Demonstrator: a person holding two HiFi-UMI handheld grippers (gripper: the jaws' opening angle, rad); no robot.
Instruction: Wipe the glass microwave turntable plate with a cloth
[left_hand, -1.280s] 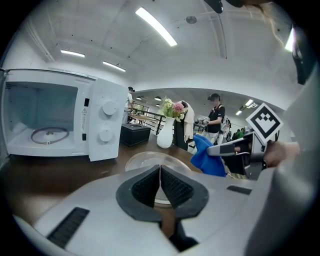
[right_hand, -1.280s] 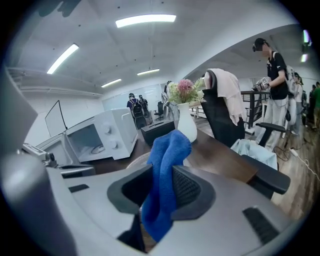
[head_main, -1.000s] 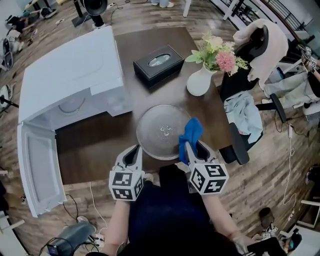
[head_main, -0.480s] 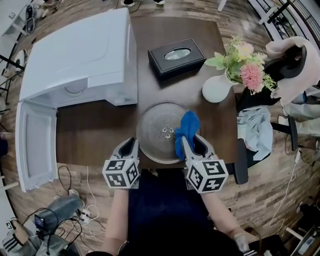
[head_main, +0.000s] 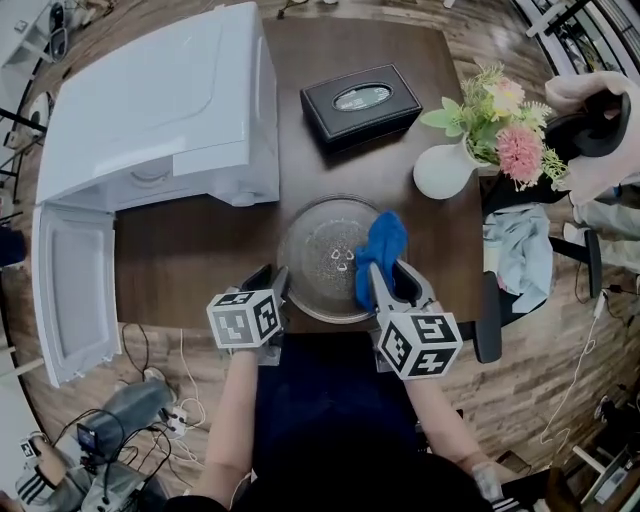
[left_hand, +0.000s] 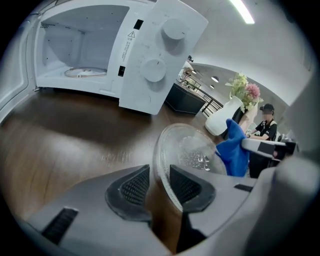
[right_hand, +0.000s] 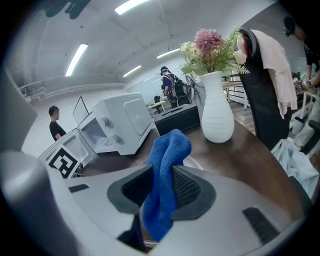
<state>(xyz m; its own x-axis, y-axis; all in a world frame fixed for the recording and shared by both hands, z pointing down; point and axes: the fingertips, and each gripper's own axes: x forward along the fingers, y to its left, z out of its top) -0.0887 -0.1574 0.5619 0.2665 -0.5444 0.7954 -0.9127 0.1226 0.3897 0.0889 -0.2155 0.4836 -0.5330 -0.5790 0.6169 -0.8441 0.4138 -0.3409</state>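
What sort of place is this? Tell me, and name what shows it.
Probably an open office or lab, not a kitchen: ceiling strip lights, an office chair beside the table, and cables on the floor.

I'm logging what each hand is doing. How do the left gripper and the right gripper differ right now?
The left gripper has its jaws apart, having just been opening, with the near rim of the glass plate between them, unclamped; the right gripper has its jaws closed on the blue cloth. The left gripper sits at the plate's near-left edge; the right gripper is at its right side. Both point toward the plate.
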